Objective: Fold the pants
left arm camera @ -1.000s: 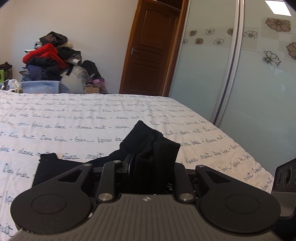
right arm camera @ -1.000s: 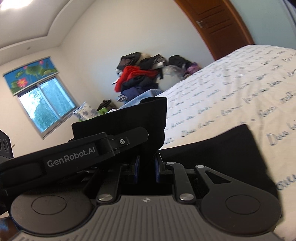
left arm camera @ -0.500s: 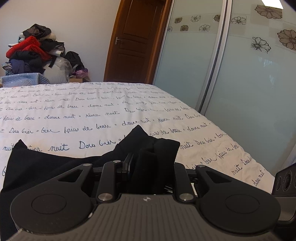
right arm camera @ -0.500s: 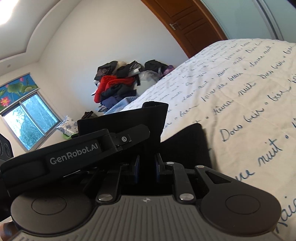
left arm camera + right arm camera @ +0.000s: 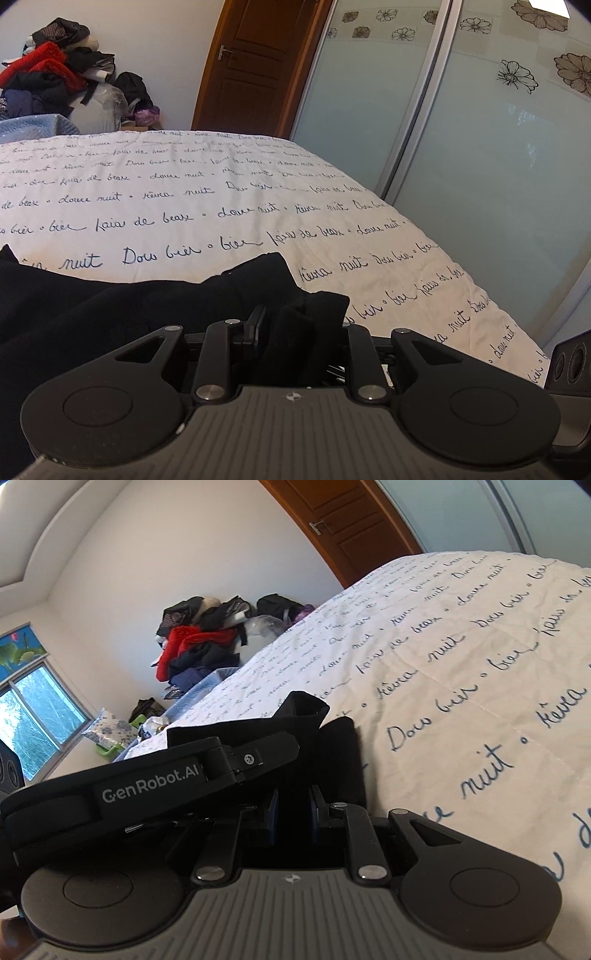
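Note:
The black pants (image 5: 92, 306) lie on the white bedspread (image 5: 221, 192) with blue handwriting print. My left gripper (image 5: 291, 332) is shut on a bunched edge of the pants, low over the bed, with cloth sticking up between its fingers. My right gripper (image 5: 293, 808) is shut on another edge of the pants (image 5: 332, 746), close to the bedspread (image 5: 480, 664). The left gripper's body (image 5: 147, 786) lies across the left of the right wrist view and hides part of the cloth.
A heap of clothes (image 5: 48, 74) is piled past the far end of the bed. A brown door (image 5: 255, 62) and frosted sliding wardrobe doors (image 5: 480, 147) stand on the right. A window (image 5: 33, 716) is at the left in the right wrist view.
Both grippers have moved forward and down over the bed with the pants. More black cloth now lies flat to the left of the left gripper.

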A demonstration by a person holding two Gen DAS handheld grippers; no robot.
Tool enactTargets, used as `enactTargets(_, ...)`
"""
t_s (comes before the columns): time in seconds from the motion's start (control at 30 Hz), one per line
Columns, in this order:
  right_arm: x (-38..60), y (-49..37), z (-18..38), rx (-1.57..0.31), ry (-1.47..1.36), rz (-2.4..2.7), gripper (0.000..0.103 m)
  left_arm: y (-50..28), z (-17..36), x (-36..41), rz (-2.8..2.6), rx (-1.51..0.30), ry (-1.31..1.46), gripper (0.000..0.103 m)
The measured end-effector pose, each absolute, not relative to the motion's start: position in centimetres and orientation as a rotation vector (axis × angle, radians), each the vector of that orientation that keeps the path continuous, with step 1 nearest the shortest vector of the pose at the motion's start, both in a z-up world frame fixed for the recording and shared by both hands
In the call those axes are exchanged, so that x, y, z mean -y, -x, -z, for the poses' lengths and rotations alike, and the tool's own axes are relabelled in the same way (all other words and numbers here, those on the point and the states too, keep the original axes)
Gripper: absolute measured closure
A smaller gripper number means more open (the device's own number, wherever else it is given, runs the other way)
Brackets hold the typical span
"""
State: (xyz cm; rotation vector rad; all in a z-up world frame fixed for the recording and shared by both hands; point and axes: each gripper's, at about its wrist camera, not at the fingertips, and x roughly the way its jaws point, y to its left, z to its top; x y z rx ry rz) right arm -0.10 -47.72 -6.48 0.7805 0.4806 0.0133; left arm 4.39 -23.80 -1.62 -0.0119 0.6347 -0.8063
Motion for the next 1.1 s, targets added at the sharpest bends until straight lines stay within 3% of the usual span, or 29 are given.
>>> enactTargets(0.1,47.7,0.5,6.4,-0.484,-0.78,-0.006,0.086,-4.4,1.7,23.8,0.826,-0.641,0.026,0.075)
enactTargets(0.3,48.8,1.8,6.1,-0.453,-0.809,0.032,0.084,-5.5,1.2,22.8,0.915,-0.741,0.146,0.046)
enactTargets(0.4,50.6,2.9,5.9,-0.42,-0.842,0.086,0.072,-5.5,0.0,21.9,0.911,-0.722,0.139,0.036)
enactTargets(0.43,51.2,3.4,5.8,-0.4,-0.846,0.113,0.063,-5.4,-0.5,21.4,0.896,-0.701,0.123,0.033)
enactTargets(0.47,51.7,3.9,5.6,-0.386,-0.845,0.136,0.053,-5.6,-0.9,21.0,0.88,-0.679,0.111,0.032)
enactTargets(0.53,52.3,4.8,5.0,-0.35,-0.833,0.165,0.045,-6.1,-1.6,20.0,0.825,-0.656,0.084,0.03)
enactTargets(0.77,50.1,4.8,3.2,-0.359,-0.77,-0.092,0.044,-9.6,-1.4,17.1,0.539,-0.577,-0.075,0.03)
enactTargets(1.1,48.3,4.1,5.4,-0.524,-0.766,-0.132,0.046,-12.5,2.2,16.2,0.416,-0.664,-0.153,0.029)
